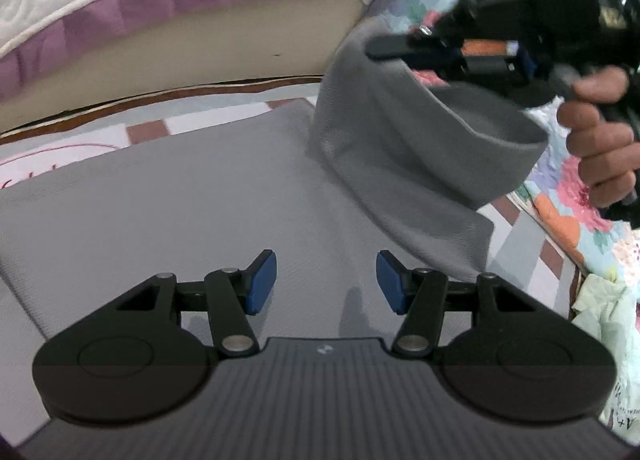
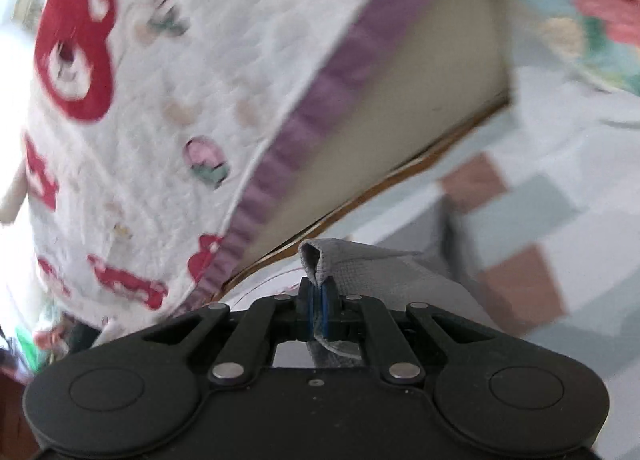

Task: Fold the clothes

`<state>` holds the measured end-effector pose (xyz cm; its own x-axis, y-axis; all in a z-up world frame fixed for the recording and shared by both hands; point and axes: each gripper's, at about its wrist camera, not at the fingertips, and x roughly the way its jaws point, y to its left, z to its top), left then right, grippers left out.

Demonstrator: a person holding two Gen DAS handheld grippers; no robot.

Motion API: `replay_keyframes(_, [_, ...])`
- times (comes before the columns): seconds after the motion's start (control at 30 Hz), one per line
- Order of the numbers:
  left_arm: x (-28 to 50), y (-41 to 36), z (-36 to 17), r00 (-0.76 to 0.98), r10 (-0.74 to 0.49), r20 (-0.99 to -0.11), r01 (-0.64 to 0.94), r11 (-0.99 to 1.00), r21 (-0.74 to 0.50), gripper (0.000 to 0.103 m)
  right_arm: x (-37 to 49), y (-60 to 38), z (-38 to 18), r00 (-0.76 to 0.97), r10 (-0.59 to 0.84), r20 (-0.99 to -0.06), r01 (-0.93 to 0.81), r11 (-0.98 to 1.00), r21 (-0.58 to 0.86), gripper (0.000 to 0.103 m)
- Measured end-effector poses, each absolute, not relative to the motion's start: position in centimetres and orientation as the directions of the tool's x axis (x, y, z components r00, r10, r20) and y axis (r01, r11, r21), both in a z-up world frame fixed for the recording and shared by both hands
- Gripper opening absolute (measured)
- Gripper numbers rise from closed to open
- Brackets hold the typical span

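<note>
A grey garment (image 1: 192,187) lies flat on the bed, with its right part lifted into the air. My left gripper (image 1: 326,280) is open and empty, hovering just above the flat grey cloth. My right gripper (image 1: 384,49) shows at the upper right of the left wrist view, held in a hand, shut on the raised edge of the garment. In the right wrist view the right gripper (image 2: 318,310) pinches a fold of the grey garment (image 2: 360,264) between its blue pads (image 2: 326,308).
A patchwork bedsheet (image 1: 144,129) lies under the garment. A white quilt with a purple border (image 1: 120,11) hangs behind, also in the right wrist view (image 2: 180,99). A floral cover (image 1: 560,195) and a pale green cloth (image 1: 604,308) lie at the right.
</note>
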<state>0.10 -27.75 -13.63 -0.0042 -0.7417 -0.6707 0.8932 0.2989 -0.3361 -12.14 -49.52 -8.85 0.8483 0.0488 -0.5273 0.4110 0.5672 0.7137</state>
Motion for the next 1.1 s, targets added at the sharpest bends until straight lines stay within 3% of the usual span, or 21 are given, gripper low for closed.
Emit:
replay_keyframes(0.23, [4.5,-25.8,-16.6,-0.042,-0.704,-0.709,0.782,0.419,-0.461,0.055,-7.5,-46.5,-12.2,0.786,0.132,-0.604,0.473,0.501,0.725,0.011])
replay_keyframes(0.37, [6.8,-24.7,-17.1,-0.056,-0.721,-0.691,0.716,0.453,-0.531,0.055,-10.0,-44.4,-11.1,0.781,0.062,-0.621,0.432,0.665,0.61,0.012])
replay_keyframes(0.4, [7.1,-24.6,-17.0,-0.056,-0.728,-0.683,0.707,0.454,-0.542,0.055,-11.5,-43.7,-10.3,0.784,0.005,-0.62,0.425,0.725,0.543,0.018])
replay_keyframes(0.43, [7.3,-24.5,-17.0,-0.06,-0.736,-0.674,0.703,0.449,-0.552,0.055,-12.9,-42.9,-9.5,0.788,-0.052,-0.614,0.418,0.778,0.47,0.032])
replay_keyframes(0.5, [7.4,-24.4,-16.9,-0.069,-0.751,-0.657,0.697,0.435,-0.571,0.056,-16.2,-41.7,-9.2,0.774,-0.122,-0.621,0.432,0.819,0.377,0.043])
replay_keyframes(0.57, [6.9,-24.3,-16.6,-0.083,-0.768,-0.635,0.703,0.406,-0.583,0.057,-19.2,-40.6,-10.1,0.704,-0.183,-0.686,0.478,0.836,0.269,0.043])
replay_keyframes(0.73, [5.0,-25.4,-17.0,-0.125,-0.748,-0.652,0.737,0.369,-0.566,0.058,-23.4,-38.4,-13.2,0.631,-0.21,-0.746,0.521,0.828,0.208,0.043])
replay_keyframes(0.83, [3.7,-26.0,-17.3,-0.214,-0.726,-0.653,0.719,0.335,-0.608,0.058,-22.6,-36.9,-14.3,0.584,-0.188,-0.79,0.476,0.867,0.145,0.051])
replay_keyframes(0.9, [1.4,-26.8,-16.4,-0.219,-0.696,-0.684,0.812,0.258,-0.523,0.06,-21.6,-36.7,-14.6,0.542,-0.193,-0.818,0.468,0.878,0.103,0.051])
replay_keyframes(0.97, [-1.5,-27.4,-15.8,-0.117,-0.674,-0.729,0.922,0.2,-0.333,0.062,-21.2,-36.9,-14.6,0.539,-0.2,-0.818,0.477,0.873,0.101,0.051])
replay_keyframes(1.1, [-5.1,-28.2,-16.3,0.008,-0.676,-0.737,0.987,0.123,-0.102,0.065,-21.4,-37.6,-14.7,0.562,-0.214,-0.799,0.537,0.829,0.156,0.054])
